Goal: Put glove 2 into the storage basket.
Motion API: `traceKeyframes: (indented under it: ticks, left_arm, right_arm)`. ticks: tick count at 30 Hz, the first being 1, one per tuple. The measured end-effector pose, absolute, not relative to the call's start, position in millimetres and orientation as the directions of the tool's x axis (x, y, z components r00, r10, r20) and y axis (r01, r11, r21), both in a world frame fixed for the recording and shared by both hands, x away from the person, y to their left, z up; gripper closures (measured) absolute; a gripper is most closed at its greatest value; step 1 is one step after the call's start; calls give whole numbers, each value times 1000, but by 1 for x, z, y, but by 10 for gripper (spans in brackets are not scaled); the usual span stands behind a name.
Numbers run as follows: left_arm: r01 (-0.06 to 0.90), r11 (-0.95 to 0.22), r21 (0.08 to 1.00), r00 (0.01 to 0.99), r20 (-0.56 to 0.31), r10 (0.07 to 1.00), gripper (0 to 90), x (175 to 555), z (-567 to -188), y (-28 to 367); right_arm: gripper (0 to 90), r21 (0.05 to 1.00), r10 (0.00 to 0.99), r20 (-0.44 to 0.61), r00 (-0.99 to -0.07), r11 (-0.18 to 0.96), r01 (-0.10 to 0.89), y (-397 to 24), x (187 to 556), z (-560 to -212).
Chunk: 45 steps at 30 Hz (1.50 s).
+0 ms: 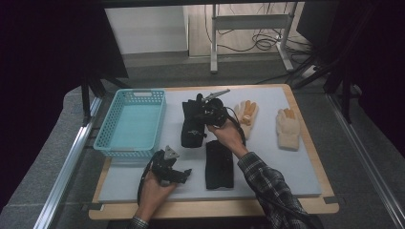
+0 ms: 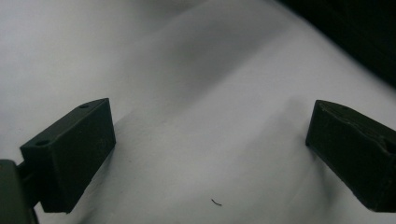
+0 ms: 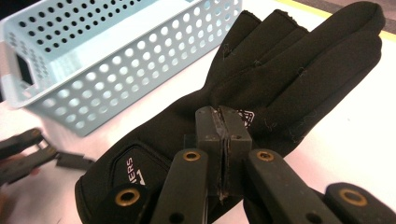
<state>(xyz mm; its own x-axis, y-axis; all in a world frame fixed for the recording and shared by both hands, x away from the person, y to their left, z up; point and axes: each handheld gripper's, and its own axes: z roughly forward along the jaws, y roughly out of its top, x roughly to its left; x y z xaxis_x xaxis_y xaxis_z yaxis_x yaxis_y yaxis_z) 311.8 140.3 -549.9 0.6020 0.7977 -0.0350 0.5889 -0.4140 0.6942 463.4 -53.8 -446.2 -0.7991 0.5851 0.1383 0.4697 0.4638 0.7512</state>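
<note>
The right gripper (image 3: 223, 140) pinches the black glove (image 3: 261, 88) at its palm, basket (image 3: 116, 51) at ten o'clock; soft, light fabric will droop. The left gripper (image 2: 210, 154) gapes, holding nothing.

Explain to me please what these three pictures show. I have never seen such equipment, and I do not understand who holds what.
A person works at a table, holding a hand-operated gripper in each hand. The high view looks down from above; the two others come from cameras riding on the grippers. The right gripper is shut on a black glove, pinching its fabric near the palm. The left gripper is open, with nothing between its jaws, above the white mat. On the table lie a light blue basket, another black glove and two cream gloves.
</note>
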Motion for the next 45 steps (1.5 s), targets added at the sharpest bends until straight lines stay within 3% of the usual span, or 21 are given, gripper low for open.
traceKeyframes:
  ticks: [29, 33, 40, 43, 45]
  left_arm:
    - [588, -411, 696, 600, -35, 799, 19, 312, -550, 140]
    - [588, -405, 700, 597, -39, 801, 19, 312, -550, 140]
    - [589, -406, 699, 597, -37, 801, 19, 312, -550, 140]
    - [590, -408, 697, 598, -38, 800, 19, 312, -550, 140]
    - [590, -407, 697, 598, -38, 801, 19, 312, -550, 140]
  right_arm:
    - [873, 754, 593, 187, -783, 424, 502, -151, 365, -433]
    - [872, 735, 585, 187, -789, 449, 507, -155, 348, -447]
    - [868, 708, 602, 203, -772, 455, 541, -152, 350, -477]
    - [844, 696, 613, 183, -769, 471, 541, -147, 352, -493]
    - [779, 681, 621, 164, -766, 491, 543, -144, 352, -503]
